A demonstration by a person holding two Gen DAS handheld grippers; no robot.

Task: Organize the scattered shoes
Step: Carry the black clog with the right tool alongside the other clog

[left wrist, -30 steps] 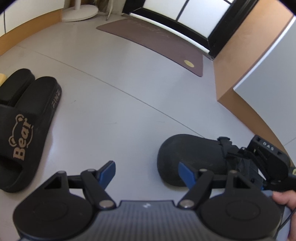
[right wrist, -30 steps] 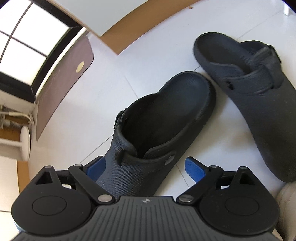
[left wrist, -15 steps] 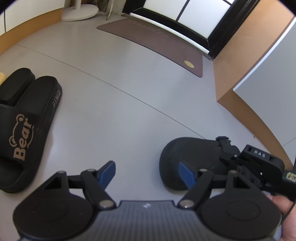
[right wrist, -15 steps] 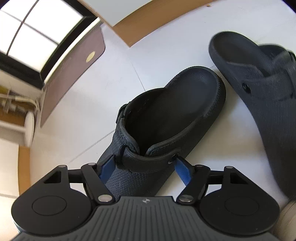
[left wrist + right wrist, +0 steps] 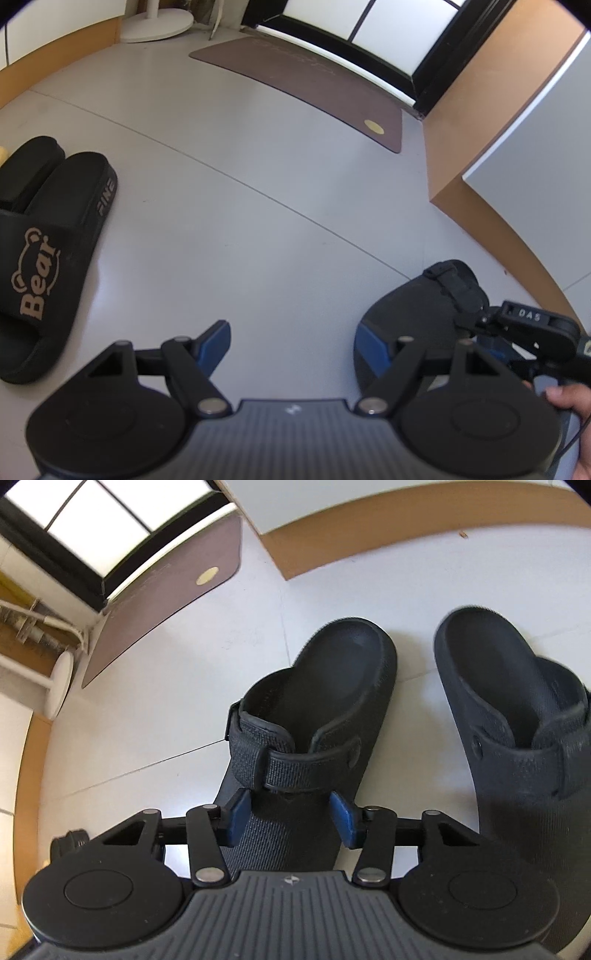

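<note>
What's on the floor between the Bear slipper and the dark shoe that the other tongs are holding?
Nothing: in the left wrist view, only bare grey floor lies between the Bear slipper and the dark clog.

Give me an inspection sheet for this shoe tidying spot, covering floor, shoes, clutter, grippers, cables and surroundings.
Surface: pale tiled floor.
Job's things: held clog and second clog side by side, apart; two black slides paired side by side.
Clutter: nothing seen.
Grippers: right gripper shut on held clog's upper; left gripper open, nothing between its fingers.
Cables: thin cable by the person's hand.
Surroundings: brown doormat at glass door, white stand base, wood skirting.
</note>
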